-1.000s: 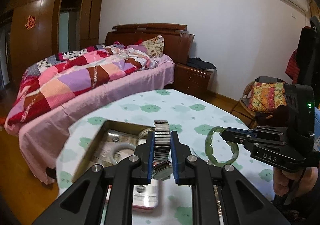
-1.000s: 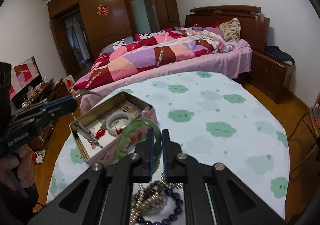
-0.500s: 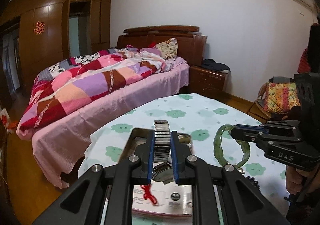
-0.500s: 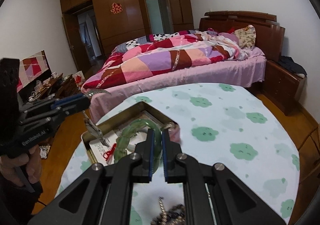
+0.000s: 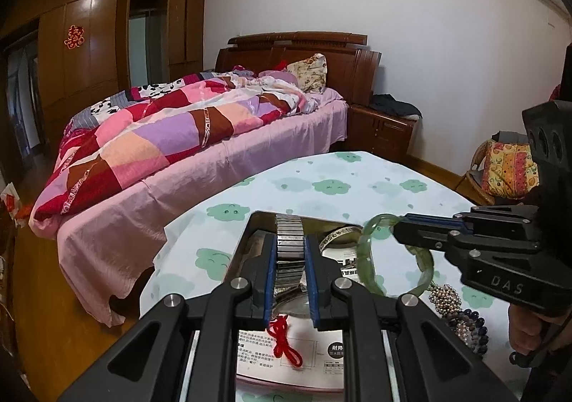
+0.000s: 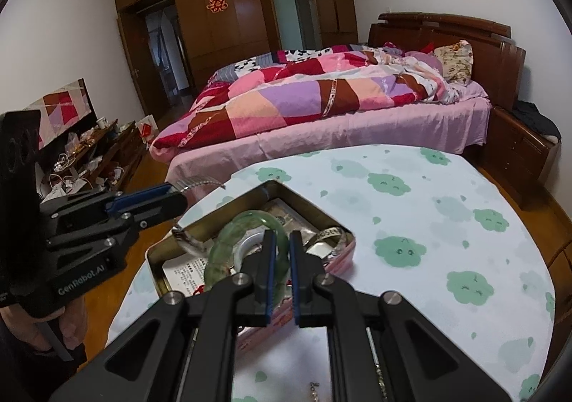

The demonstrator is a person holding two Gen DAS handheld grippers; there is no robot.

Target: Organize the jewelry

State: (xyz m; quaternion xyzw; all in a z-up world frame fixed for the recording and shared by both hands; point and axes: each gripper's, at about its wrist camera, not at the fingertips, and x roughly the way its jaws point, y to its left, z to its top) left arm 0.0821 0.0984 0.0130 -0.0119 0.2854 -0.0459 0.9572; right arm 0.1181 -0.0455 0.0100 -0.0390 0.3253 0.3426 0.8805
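Note:
My left gripper [image 5: 289, 252] is shut on a silver metal watch [image 5: 289, 241] by its band and holds it above the open tin box [image 5: 250, 234]. My right gripper [image 6: 280, 252] is shut on a green jade bangle [image 6: 228, 241] and holds it over the same tin [image 6: 314, 212]. The bangle also shows in the left wrist view [image 5: 368, 266], and the watch hangs from the left gripper in the right wrist view [image 6: 189, 241]. Inside the tin lie a white bangle [image 6: 250, 241], a paper leaflet [image 6: 186, 266] and a red string [image 5: 282, 341].
The tin stands near the left edge of a round table with a cloud-print cloth [image 6: 411, 216]. Bead bracelets [image 5: 461, 316] lie on the table to the right of the tin. A bed with a patchwork quilt [image 5: 171, 130] stands beyond the table.
Both grippers have moved over the tin box with their loads. The green bangle now hangs above the tin's inside, and the watch is lower and closer to the tin.

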